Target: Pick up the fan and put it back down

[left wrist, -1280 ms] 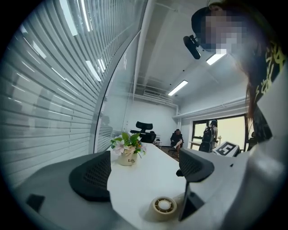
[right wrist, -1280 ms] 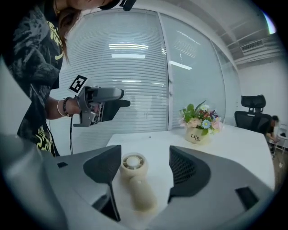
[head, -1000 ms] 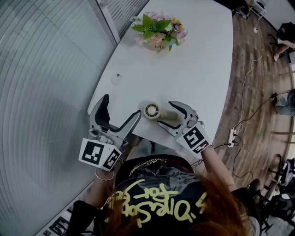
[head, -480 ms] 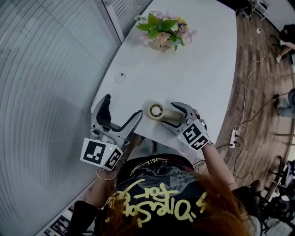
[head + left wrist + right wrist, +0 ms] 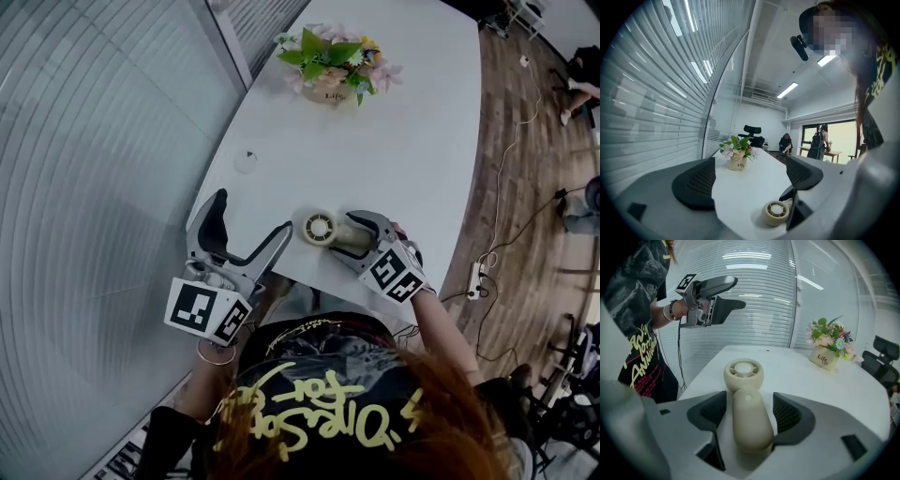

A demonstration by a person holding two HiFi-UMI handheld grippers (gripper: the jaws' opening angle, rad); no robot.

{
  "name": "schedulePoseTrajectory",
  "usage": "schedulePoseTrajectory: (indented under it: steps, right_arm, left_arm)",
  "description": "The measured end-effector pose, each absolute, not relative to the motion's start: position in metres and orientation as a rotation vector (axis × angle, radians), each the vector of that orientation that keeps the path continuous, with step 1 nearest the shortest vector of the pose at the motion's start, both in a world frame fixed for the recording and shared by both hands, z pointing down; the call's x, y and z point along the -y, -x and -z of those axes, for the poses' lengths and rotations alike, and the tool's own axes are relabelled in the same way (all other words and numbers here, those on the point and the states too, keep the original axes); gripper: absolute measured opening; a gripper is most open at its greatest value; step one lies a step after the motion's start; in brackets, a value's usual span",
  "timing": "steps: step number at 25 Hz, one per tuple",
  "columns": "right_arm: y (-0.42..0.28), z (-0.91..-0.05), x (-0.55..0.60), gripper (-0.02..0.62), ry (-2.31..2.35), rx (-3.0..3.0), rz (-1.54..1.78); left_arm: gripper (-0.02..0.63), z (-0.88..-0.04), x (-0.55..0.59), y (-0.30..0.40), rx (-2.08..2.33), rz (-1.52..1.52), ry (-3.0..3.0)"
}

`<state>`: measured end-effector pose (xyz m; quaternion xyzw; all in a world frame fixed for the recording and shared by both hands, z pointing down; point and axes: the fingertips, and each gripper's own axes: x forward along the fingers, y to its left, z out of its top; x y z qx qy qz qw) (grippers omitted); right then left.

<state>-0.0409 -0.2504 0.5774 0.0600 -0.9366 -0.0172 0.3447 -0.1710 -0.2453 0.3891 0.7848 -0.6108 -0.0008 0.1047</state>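
- The white worktop (image 5: 394, 141) is occupied at its far end by a flower pot (image 5: 330, 66).
- The left hand-held gripper (image 5: 253, 214) is held at the near corner, its jaws spread wide and empty.
- The right hand-held gripper (image 5: 339, 236) is clamped on the handle of the fan (image 5: 319, 228), by the near edge.

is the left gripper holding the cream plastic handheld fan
No, the left gripper has its jaws wide apart, and the fan lies clear of them.
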Motion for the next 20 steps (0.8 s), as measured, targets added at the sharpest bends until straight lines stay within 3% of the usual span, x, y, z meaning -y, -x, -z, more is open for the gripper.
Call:
schedulePoseTrajectory:
  steps: [6,13,20]
  right_arm:
    - [0.041,-0.58,0.248,0.291,-0.104,2.406,0.03]
    - [0.046,-0.581,0.238,0.198,0.009,2.385,0.033]
    - [0.048,-0.582,0.235,0.195,-0.016,2.378,-0.016]
  left_arm:
    - [0.46,-0.386,0.251,0.167,1.781,0.009,-2.336]
    - [0.46,-0.386,0.254,0.164,1.766,0.012,-2.35]
    - [0.46,-0.39,0.254,0.163,1.746,0.012,-2.348]
